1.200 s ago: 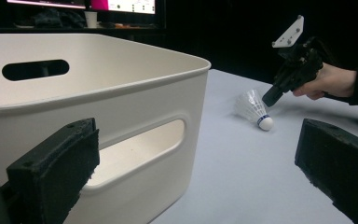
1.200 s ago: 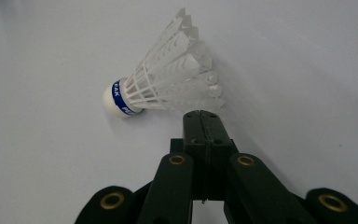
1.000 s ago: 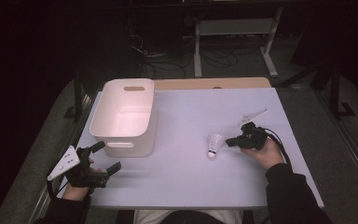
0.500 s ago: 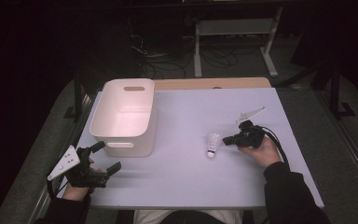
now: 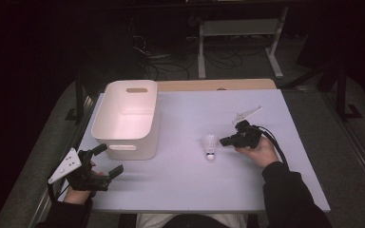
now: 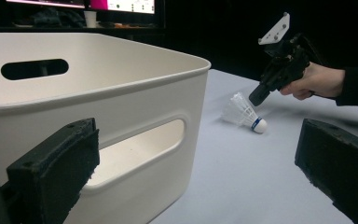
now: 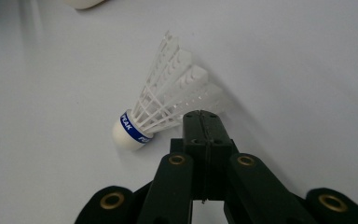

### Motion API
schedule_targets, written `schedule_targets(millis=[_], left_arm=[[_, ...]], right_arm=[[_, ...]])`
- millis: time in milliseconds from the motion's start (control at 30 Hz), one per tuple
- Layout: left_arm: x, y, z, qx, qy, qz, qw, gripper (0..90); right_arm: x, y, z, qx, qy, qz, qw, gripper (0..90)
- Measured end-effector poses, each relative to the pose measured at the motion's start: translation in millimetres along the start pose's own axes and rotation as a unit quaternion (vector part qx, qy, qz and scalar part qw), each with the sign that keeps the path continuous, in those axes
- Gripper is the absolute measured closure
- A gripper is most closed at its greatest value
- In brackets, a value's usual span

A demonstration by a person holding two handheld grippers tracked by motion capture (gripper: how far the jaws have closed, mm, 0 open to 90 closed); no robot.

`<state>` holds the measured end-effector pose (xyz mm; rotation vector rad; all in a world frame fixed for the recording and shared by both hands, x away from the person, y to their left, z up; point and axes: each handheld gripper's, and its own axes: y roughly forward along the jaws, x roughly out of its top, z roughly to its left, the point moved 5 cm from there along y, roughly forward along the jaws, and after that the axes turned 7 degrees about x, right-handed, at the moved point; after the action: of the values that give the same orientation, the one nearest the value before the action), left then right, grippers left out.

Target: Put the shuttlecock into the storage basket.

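Shuttlecock (image 5: 209,146) lies mid-surface (image 5: 195,190), lots of bare room around it. Right claw (image 5: 224,141) is pressed together, tips just beside its skirt. Left claw (image 5: 108,160) sits spread near the front-left corner, by the white bin (image 5: 123,142).

A white bin (image 5: 126,118) stands at the far left of the pale bench (image 5: 190,185), its long side running away from the person. Well to the right of the bin lies a shuttlecock (image 5: 209,146), cork end toward the person. Just right of the shuttlecock, the right gripper (image 5: 224,141) points at it, jaws together. Near the bin's front left corner rests the left gripper (image 5: 108,160), jaws apart
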<state>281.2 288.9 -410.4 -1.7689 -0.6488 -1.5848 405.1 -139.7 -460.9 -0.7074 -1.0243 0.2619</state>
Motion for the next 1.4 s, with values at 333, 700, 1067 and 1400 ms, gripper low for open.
schedule_targets(millis=[333, 700, 1067, 1400], left_arm=[[0.0, -0.1, 0.1, 0.000, 0.000, 0.000, 1.0000, 0.0], [0.0, 0.0, -0.1, -0.002, 0.000, 0.000, 1.0000, 0.0], [0.0, -0.1, -0.2, -0.002, 0.001, 0.000, 1.0000, 0.0], [0.0, -0.2, -0.2, -0.003, 0.001, -0.001, 1.0000, 0.0]], right_arm=[[13.8, 25.3, -4.8, 0.006, 0.006, 0.023, 0.9997, 89.1], [17.8, 34.8, -0.5, 0.019, -0.001, 0.027, 0.9995, 89.1], [20.6, 32.9, 4.6, 0.023, -0.003, 0.018, 0.9996, 89.0], [22.3, 26.9, 10.6, 0.028, -0.006, 0.007, 0.9996, 87.7]])
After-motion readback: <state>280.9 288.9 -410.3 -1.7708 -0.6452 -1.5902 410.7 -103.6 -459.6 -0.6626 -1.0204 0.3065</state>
